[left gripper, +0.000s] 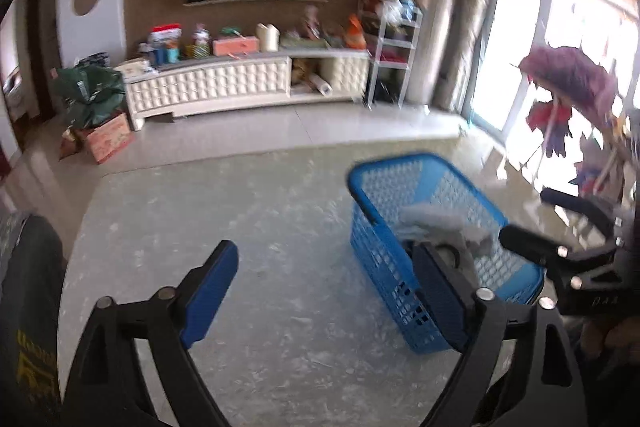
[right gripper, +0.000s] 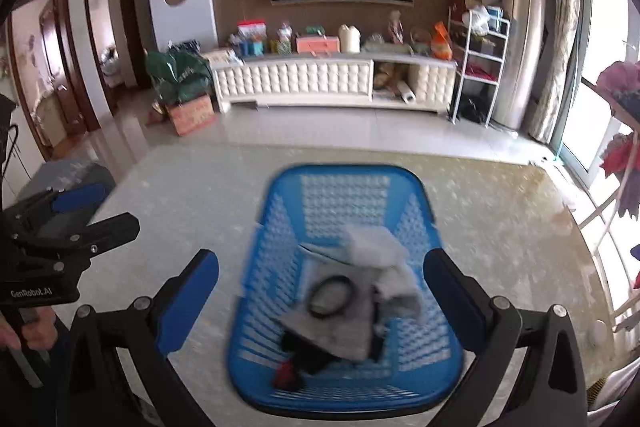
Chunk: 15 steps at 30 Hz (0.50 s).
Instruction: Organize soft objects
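Observation:
A blue plastic basket stands on the pale marble table. It holds grey cloth, a grey piece with a black ring print and a small red item. My right gripper is open and empty, hovering over the basket's near end. In the left wrist view the basket is to the right, with grey cloth inside. My left gripper is open and empty above bare table, left of the basket. The right gripper shows at the far right, the left gripper at the right wrist view's left edge.
Beyond the table is tiled floor, a white TV cabinet with clutter on top, a cardboard box with green bags, a metal shelf and a window at the right. A dark bag sits at the table's left edge.

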Each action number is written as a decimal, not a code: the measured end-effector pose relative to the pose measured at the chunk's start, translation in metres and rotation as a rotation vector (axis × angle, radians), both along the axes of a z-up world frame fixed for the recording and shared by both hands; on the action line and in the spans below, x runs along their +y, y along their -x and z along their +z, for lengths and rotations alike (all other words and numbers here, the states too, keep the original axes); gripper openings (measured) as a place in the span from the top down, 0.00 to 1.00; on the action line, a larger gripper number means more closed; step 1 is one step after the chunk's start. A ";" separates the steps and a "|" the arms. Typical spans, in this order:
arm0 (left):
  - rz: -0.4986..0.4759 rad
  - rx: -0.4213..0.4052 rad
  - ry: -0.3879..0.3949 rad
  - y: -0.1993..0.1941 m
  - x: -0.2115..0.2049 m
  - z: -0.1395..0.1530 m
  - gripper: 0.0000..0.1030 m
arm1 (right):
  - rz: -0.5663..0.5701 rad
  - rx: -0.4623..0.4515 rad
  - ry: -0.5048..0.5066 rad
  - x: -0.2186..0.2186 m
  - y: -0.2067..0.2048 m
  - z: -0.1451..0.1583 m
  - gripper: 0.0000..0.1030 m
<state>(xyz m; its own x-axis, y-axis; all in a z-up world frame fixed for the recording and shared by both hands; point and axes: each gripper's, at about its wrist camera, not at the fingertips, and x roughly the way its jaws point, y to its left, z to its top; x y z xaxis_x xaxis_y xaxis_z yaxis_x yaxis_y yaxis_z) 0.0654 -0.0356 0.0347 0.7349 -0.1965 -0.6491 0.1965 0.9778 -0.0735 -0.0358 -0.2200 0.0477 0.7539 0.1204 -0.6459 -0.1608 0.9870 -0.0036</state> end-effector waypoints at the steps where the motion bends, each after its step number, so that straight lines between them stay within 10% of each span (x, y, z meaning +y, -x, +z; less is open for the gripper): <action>1: 0.021 -0.021 0.024 0.006 0.009 0.005 0.01 | 0.009 -0.018 -0.002 0.007 0.003 0.003 0.00; 15: 0.155 -0.179 0.063 0.055 0.053 0.017 0.00 | 0.036 -0.169 -0.004 0.038 0.010 0.013 0.00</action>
